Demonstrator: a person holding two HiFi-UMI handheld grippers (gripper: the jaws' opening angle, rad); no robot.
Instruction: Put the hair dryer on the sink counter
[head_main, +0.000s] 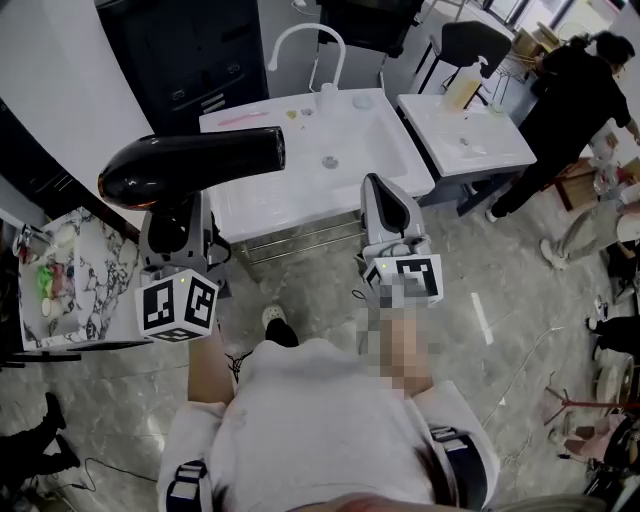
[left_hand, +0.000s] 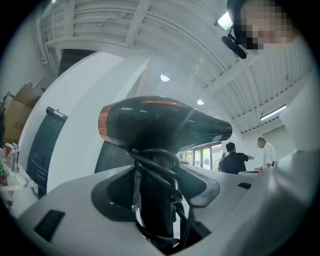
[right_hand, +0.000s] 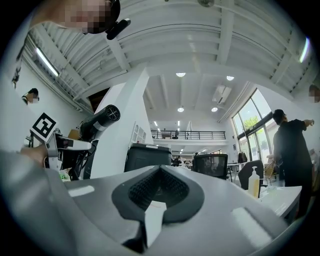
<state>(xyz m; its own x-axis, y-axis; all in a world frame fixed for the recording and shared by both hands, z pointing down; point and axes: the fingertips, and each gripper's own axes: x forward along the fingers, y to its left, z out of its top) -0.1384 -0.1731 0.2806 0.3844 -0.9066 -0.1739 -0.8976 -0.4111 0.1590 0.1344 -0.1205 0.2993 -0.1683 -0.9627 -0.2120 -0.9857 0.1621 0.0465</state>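
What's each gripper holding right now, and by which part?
The left gripper holds the black hair dryer by its handle, with the cord wound round it. The right gripper is shut on nothing.

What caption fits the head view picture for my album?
Left gripper holds a black hair dryer by its handle, beside the white sink counter; right gripper shut, empty.
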